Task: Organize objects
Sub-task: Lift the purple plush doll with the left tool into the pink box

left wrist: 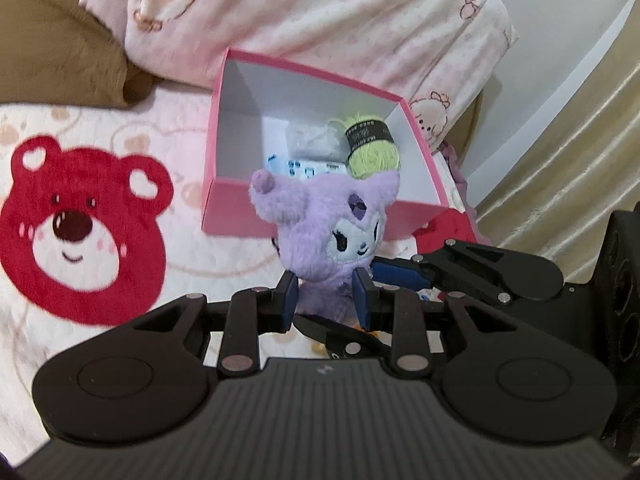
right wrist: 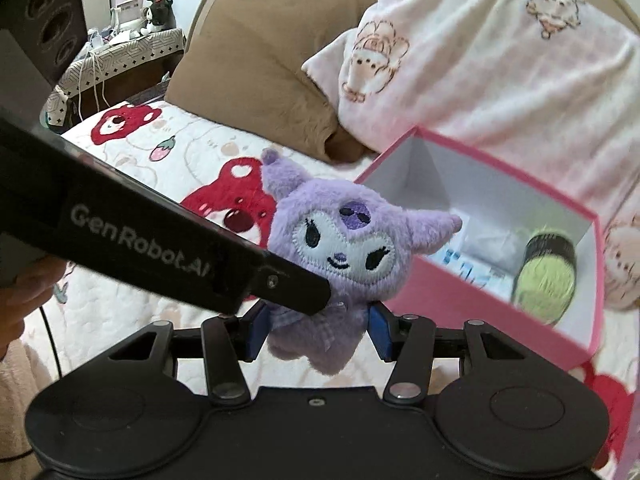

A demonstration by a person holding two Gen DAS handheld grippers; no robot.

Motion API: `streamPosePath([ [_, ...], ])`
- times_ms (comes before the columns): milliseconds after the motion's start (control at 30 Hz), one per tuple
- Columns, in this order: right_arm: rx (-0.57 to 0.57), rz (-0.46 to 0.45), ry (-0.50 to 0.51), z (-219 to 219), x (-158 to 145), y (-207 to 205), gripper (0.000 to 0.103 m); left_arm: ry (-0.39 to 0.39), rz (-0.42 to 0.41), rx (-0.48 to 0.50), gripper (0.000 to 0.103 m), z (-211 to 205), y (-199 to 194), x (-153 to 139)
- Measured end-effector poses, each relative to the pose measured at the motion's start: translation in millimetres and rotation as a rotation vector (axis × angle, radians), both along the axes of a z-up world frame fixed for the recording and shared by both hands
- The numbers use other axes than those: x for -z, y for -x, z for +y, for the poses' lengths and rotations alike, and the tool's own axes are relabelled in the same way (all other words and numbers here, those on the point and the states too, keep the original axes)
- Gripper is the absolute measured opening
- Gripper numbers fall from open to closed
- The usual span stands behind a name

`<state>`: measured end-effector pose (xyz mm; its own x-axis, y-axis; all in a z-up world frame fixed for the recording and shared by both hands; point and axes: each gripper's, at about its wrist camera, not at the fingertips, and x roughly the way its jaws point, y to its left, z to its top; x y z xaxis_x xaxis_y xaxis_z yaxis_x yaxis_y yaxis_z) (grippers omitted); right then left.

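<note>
Pink cardboard box (left wrist: pixel 224 208), lidless, white inside, sits on the bed against a heap of pale pink bedding (left wrist: pixel 360 28). Inside it: a ball of yellow-green yarn (left wrist: pixel 370 148) with a black paper band, leaning in the corner nearest the right wall; a clear crinkled plastic bag (left wrist: pixel 310 142) beside it, contents not readable; and under both a flat white sheet or packet with blue print (left wrist: pixel 296 168), lettering too blurred to make out. Purple plush doll (right wrist: pixel 340 240), fuzzy, with pointed ears, an embroidered white face and a dark skull patch on the forehead, is held up in front of the box's near wall, clear of the bedspread. Left tool (left wrist: pixel 326 296) is clamped tight on the doll's lower body, its blue pads pressed into the fur. Right tool (right wrist: pixel 318 330) straddles the same doll lower down; its blue pads appear to touch the plush sides, though the left tool's black arm crosses one pad and hides that contact. The doll's legs are cut off from the left view by the tool's frame. Bedspread (left wrist: pixel 188 264) is quilted white with red bear faces and strawberries. Brown furry pillow (right wrist: pixel 256 76) lies behind, partly under the pink bedding. Part of a hand (right wrist: pixel 24 300) shows at the left edge of the right view.
</note>
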<state>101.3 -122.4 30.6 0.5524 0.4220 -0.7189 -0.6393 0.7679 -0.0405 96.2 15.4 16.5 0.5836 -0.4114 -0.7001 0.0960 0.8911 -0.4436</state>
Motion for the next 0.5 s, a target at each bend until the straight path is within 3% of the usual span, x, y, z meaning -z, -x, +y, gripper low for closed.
streamPosePath([
  [300,-0.013,0.003,0.016,-11.1,-18.2,-49.7,0.057,-0.028,0.003,-0.039,0.028,-12.9,-48.0,-17.9],
  [500,-0.040,0.101,-0.054,-20.5,-21.1,-118.2,0.058,-0.066,0.015,-0.095,0.028,-17.9,-102.3,-20.8],
])
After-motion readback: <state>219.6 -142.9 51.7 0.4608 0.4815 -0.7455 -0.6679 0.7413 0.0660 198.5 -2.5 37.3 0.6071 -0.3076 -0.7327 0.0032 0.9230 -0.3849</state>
